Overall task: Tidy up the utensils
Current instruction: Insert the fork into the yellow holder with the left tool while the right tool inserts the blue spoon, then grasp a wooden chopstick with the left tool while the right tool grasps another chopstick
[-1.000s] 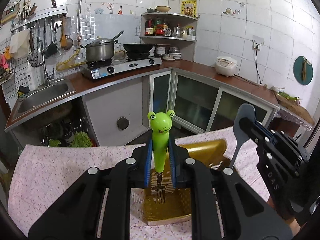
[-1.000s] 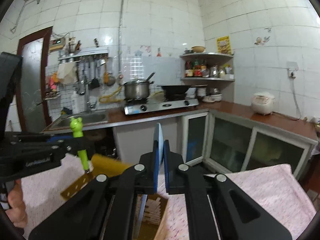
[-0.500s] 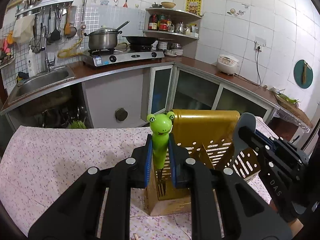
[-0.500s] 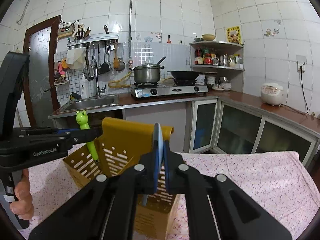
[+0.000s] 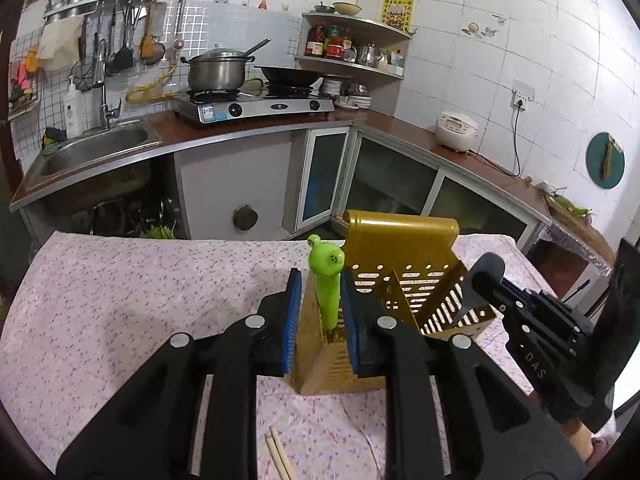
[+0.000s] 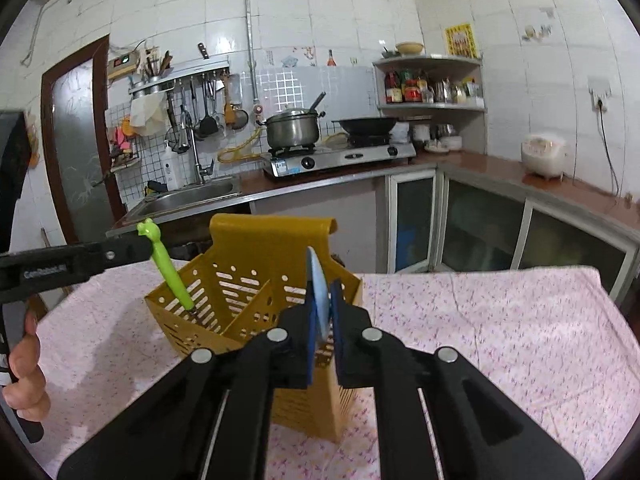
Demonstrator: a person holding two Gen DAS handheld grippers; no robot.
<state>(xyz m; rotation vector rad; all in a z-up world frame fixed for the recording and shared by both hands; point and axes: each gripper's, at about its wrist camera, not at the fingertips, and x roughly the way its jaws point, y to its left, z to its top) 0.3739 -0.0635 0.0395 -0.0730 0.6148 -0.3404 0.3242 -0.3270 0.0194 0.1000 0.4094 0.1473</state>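
A yellow slotted utensil caddy (image 5: 404,240) stands on the pink flowered tablecloth; it also shows in the right wrist view (image 6: 272,248). A green frog-handled fork (image 5: 326,280) leans free in its left compartment, tines down. My left gripper (image 5: 320,300) is open, with a pad on each side of the fork and gaps between. In the right wrist view the fork (image 6: 166,264) leans by the left gripper's fingers (image 6: 120,252). My right gripper (image 6: 322,304) is shut on a pale blue spatula (image 6: 318,292) over the caddy's right compartment. The spatula's head (image 5: 484,276) shows in the left wrist view.
Wooden chopsticks (image 5: 280,456) lie on the cloth near the table's front edge. Behind the table run a counter with a sink (image 5: 92,148), a gas stove (image 5: 256,104) with a pot and a wok, and a rice cooker (image 5: 456,130).
Both grippers came down to the caddy. The left gripper opened and the frog fork now leans in the left compartment. The right gripper lowered the spatula over the right compartment.
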